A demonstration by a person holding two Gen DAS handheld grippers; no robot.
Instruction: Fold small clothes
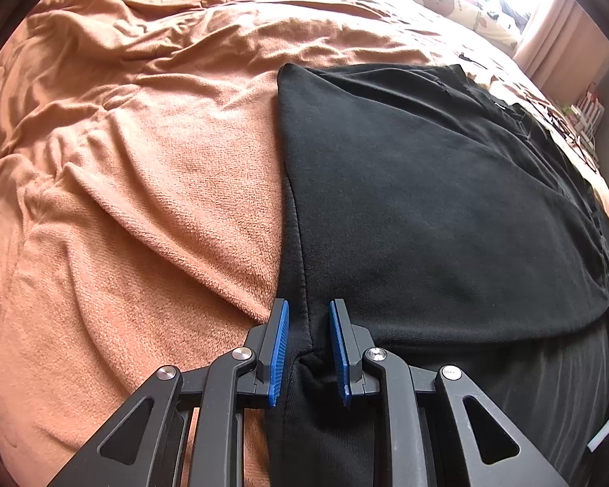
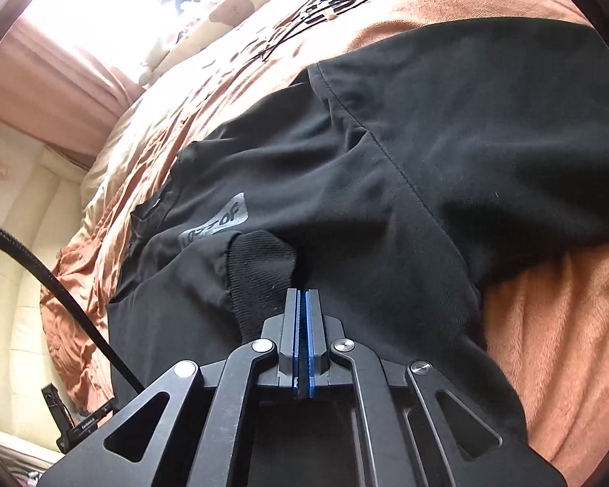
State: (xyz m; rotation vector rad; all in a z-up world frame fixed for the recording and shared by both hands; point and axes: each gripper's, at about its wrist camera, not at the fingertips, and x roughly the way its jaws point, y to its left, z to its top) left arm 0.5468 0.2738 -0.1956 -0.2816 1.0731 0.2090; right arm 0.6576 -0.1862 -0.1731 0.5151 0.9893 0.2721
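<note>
Black garment [image 1: 426, 203] apparently pinched by right gripper [image 2: 303, 296]

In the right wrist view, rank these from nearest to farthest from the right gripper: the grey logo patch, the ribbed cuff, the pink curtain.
1. Ribbed cuff, just left of the right gripper, whose fingertips are closed together.
2. Grey logo patch, farther up and left on the black garment.
3. Pink curtain, far upper left by the window.
</note>
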